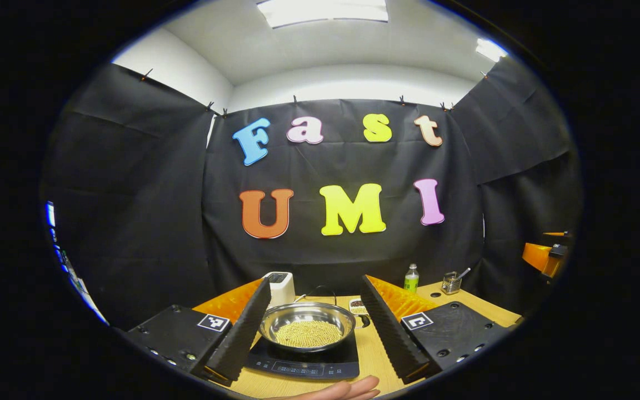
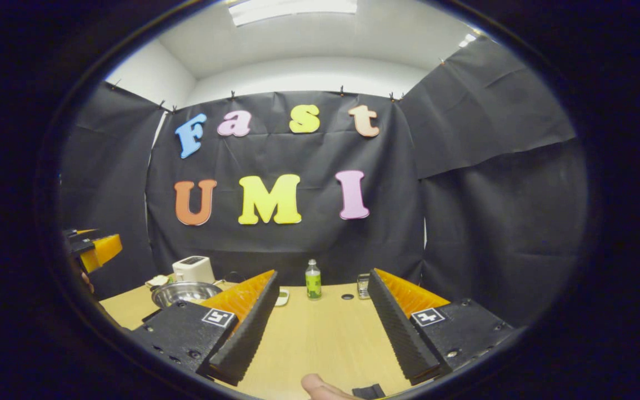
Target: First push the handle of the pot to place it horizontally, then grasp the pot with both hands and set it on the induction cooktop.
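The left hand-held gripper (image 1: 315, 328) and right hand-held gripper (image 2: 321, 322) both stand wide apart, gripping nothing; a fingertip (image 2: 320, 387) shows at 6 o'clock.

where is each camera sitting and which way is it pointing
Left gripper view: rides the left gripper, facing the back wall over the pot on the cooktop; own open fingers and a hand show.
Right gripper view: rides the right gripper, facing the bare table; own fingers and a thumb show.
Shared: pot, green bottle, white appliance.

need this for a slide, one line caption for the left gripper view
Open left gripper frames a steel pot of beans sitting on the induction cooktop.
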`<state>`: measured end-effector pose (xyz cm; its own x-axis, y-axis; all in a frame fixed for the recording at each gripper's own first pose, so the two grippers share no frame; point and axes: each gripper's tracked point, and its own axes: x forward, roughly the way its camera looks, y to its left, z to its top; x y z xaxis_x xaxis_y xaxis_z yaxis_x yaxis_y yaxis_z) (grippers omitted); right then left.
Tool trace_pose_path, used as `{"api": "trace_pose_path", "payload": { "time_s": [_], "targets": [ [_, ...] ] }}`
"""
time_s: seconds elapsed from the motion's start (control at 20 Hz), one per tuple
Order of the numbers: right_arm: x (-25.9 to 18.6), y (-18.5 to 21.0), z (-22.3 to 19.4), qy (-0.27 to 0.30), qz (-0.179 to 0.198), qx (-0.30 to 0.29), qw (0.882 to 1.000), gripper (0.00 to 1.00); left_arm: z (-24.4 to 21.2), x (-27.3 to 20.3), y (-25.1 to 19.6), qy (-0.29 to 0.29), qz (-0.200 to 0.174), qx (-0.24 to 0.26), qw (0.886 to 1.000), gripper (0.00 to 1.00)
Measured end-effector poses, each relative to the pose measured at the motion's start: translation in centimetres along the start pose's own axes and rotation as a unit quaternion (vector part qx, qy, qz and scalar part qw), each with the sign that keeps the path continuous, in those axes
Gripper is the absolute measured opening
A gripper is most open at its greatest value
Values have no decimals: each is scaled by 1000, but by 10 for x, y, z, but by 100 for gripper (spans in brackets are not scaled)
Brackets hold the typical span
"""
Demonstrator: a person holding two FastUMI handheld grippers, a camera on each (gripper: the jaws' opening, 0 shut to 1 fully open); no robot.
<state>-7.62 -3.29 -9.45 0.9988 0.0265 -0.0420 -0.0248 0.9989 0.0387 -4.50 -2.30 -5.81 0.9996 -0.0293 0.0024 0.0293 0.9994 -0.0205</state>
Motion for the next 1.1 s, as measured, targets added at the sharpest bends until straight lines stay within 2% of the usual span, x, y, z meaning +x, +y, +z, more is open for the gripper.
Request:
{"api": "trace_pose_path", "payload": {
  "time_s": [0.5, 0.9, 1.1],
  "targets": [
    [-8, 23, 5, -14, 20, -10, 1000, 97, -14, 3, 5, 10, -1, 3, 1000, 96],
    [-9, 25, 3, -17, 24, -4, 1000, 97, -13, -1, 4, 4, -1, 1, 1000, 96],
    [-10, 30, 5, -39, 44, -8, 998, 97, -13, 2, -1, -7, -6, 9, 1000, 96]
  ]
}}
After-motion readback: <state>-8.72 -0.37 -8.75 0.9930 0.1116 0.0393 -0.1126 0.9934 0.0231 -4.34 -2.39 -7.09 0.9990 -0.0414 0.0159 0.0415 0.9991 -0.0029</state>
